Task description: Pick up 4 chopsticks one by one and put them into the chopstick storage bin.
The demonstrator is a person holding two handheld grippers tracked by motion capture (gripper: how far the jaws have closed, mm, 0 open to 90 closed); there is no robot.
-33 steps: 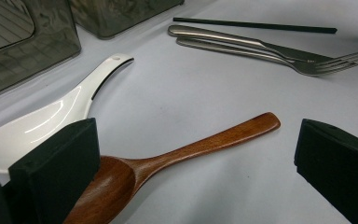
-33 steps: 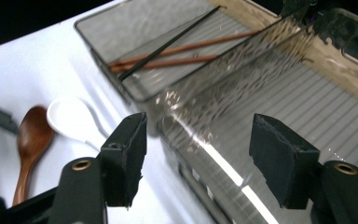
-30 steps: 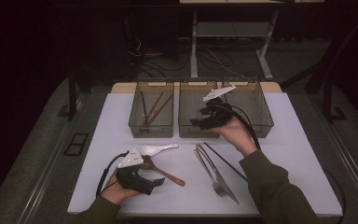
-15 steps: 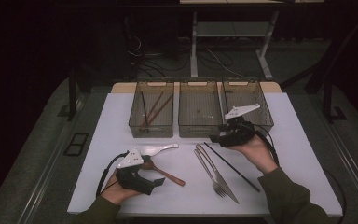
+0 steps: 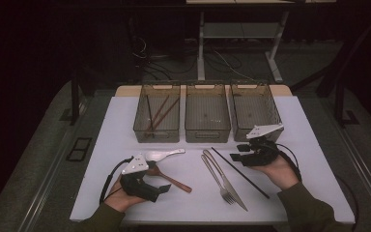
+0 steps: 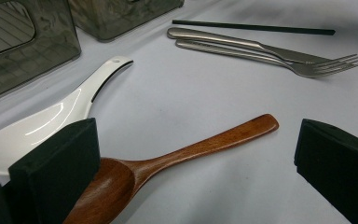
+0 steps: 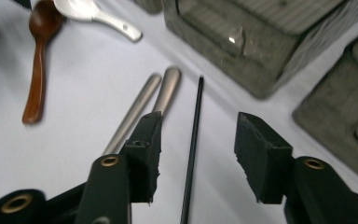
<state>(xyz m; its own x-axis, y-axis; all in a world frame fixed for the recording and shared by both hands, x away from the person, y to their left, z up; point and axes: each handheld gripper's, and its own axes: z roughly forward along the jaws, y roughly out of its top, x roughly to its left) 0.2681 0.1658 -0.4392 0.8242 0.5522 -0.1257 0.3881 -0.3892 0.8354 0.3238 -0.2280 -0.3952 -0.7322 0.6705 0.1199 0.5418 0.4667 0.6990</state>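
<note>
Chopstick [image 7: 193,140] time: the right gripper [image 7: 198,156] has come down over the black chopstick, which lies flat on the white surface [image 5: 319,140] toward its right edge, slanting from just in front of the middle bin [image 5: 207,113] toward the near edge. Its jaws have just been closing and now stand half spread, one on each side of the stick, pads not touching it yet. In the high view that right gripper [image 5: 239,152] sits at the stick's far end, just in front of the right bin [image 5: 254,111].

My read on handling: thin, light, stiff and smooth, so it will likely roll or skid away if only one pad meets it first. Lying flush, it gives little to bite on; the pads probably need to reach right down to the surface and pinch squarely across it. Taking it nearer the middle should stop it drooping or swinging.

Close by on its left lie the fork [image 5: 218,176] and knife [image 5: 229,180], so a wide sweep could nudge them.

The left gripper [image 6: 191,172] rests near the near-left corner, jaws spread wide over the wooden spoon [image 6: 182,154], pinching nothing, with the white spoon [image 6: 51,123] just beyond.
</note>
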